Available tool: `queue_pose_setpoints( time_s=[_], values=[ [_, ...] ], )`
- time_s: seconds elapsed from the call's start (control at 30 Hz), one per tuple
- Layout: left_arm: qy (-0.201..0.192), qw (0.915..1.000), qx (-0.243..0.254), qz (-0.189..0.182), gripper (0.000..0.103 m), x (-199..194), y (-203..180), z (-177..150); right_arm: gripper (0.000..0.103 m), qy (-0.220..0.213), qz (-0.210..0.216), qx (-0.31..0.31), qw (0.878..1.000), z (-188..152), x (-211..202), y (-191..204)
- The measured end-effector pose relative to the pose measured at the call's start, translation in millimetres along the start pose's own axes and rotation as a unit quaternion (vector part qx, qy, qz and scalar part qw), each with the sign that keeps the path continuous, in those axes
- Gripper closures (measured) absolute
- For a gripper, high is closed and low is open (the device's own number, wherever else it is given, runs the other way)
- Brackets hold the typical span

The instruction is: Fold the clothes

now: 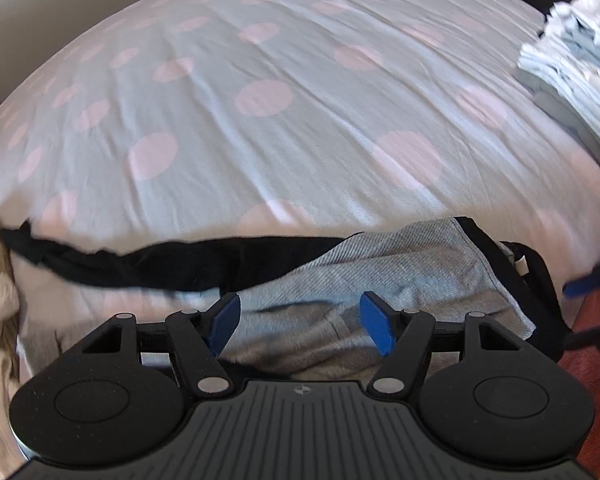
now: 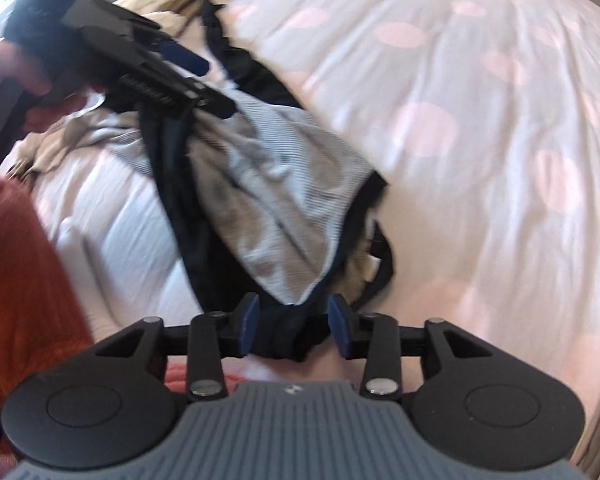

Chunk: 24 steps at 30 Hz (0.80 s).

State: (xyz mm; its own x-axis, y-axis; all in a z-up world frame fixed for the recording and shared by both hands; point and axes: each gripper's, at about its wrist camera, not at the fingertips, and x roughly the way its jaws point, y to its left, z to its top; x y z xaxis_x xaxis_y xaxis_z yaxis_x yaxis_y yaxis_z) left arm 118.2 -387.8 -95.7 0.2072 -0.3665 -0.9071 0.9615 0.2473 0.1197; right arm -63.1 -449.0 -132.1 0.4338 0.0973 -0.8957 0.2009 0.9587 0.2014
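Grey ribbed garment on the polka-dot bed

The grey garment (image 1: 400, 272) with black trim lies bunched at the bed's (image 1: 260, 128) near edge. The left hand-held gripper (image 1: 300, 322) hovers wide open over it; the right hand-held gripper (image 2: 294, 330) stands half-open, black trim between its pads, ungripped.

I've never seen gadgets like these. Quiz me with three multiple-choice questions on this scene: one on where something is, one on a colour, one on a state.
1. Where is the stack of folded clothes?
A. on the bedspread
B. on the floor
C. on a chair

2. What colour are the bedspread's dots?
A. green
B. pink
C. black

3. How is the left gripper?
A. shut on a sock
B. open above the grey garment
C. shut on nothing

Answers: A, the stack rests on the cover's far right; B, pale pink circles all over; B, its blue pads stand wide apart.
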Motion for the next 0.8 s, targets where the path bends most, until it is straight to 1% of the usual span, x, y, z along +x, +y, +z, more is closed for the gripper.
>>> queue_pose_setpoints(
  time_s=[0.03, 0.1, 0.13, 0.17, 0.23, 0.33, 0.43, 0.47, 0.5, 0.53, 0.57, 0.6, 0.63, 0.67, 0.7, 0.73, 0.77, 0.8],
  values=[
    [0.003, 0.9999, 0.017, -0.002, 0.038, 4.8, -2.1, 4.1, 0.047, 0.007, -0.005, 0.011, 1.000, 2.7, 3.9, -3.3],
    [0.012, 0.9986, 0.050, -0.007, 0.038, 15.9, -6.3, 11.4, 0.030, 0.029, -0.009, 0.016, 0.999, 6.9, 14.2, -4.7],
    [0.017, 0.9977, 0.065, -0.009, 0.038, 22.4, -8.0, 14.2, 0.027, 0.040, -0.010, 0.013, 0.999, 8.3, 19.6, -4.3],
    [0.023, 0.9968, 0.076, -0.010, 0.037, 29.4, -9.1, 16.5, 0.025, 0.051, -0.011, 0.011, 0.999, 9.7, 25.0, -4.0],
    [0.032, 0.9952, 0.092, -0.010, 0.036, 43.6, -9.8, 19.8, 0.025, 0.069, -0.011, 0.008, 0.998, 11.1, 35.7, -4.2],
    [0.036, 0.9944, 0.099, -0.010, 0.032, 63.2, -8.0, 22.5, 0.026, 0.088, -0.007, 0.007, 0.996, 10.7, 48.6, -5.5],
    [0.035, 0.9947, 0.094, -0.021, 0.030, 71.9, -6.4, 18.7, 0.036, 0.086, -0.011, 0.000, 0.996, 11.3, 53.6, -4.5],
    [0.034, 0.9949, 0.092, -0.024, 0.029, 72.8, -6.4, 16.3, 0.049, 0.082, -0.018, -0.004, 0.996, 11.4, 54.7, -3.9],
    [0.032, 0.9951, 0.090, -0.027, 0.029, 72.9, -6.1, 13.9, 0.059, 0.079, -0.022, -0.008, 0.997, 10.9, 55.1, -3.1],
    [0.030, 0.9958, 0.081, -0.031, 0.030, 73.0, -4.9, 11.9, 0.063, 0.076, -0.025, -0.011, 0.997, 10.6, 55.3, -2.4],
    [0.029, 0.9966, 0.069, -0.036, 0.034, 73.0, -3.1, 10.3, 0.074, 0.071, -0.022, -0.011, 0.997, 10.5, 54.7, -2.2],
    [0.028, 0.9972, 0.055, -0.043, 0.043, 72.4, -1.9, 8.6, 0.084, 0.065, -0.020, -0.011, 0.998, 10.4, 54.1, -1.9],
    [0.026, 0.9975, 0.043, -0.050, 0.049, 70.7, -1.9, 6.7, 0.086, 0.060, -0.018, -0.011, 0.998, 10.2, 53.4, -1.6],
    [0.022, 0.9980, 0.035, -0.048, 0.054, 68.3, -3.4, 4.7, 0.087, 0.056, -0.020, -0.010, 0.998, 10.1, 52.1, -1.4],
    [0.018, 0.9985, 0.027, -0.043, 0.061, 65.5, -5.9, 2.4, 0.088, 0.052, -0.022, -0.008, 0.998, 9.8, 50.6, -1.1],
    [0.014, 0.9990, 0.018, -0.038, 0.065, 62.8, -8.3, 0.0, 0.089, 0.044, -0.028, -0.006, 0.999, 9.1, 47.9, -1.0],
    [0.011, 0.9995, 0.007, -0.030, 0.071, 60.2, -10.2, -2.4, 0.090, 0.035, -0.034, -0.004, 0.999, 8.1, 44.6, -0.2],
    [0.006, 0.9997, -0.006, -0.021, 0.079, 57.5, -11.6, -4.0, 0.091, 0.026, -0.040, -0.003, 0.999, 7.2, 41.1, 0.5]
  ],
)
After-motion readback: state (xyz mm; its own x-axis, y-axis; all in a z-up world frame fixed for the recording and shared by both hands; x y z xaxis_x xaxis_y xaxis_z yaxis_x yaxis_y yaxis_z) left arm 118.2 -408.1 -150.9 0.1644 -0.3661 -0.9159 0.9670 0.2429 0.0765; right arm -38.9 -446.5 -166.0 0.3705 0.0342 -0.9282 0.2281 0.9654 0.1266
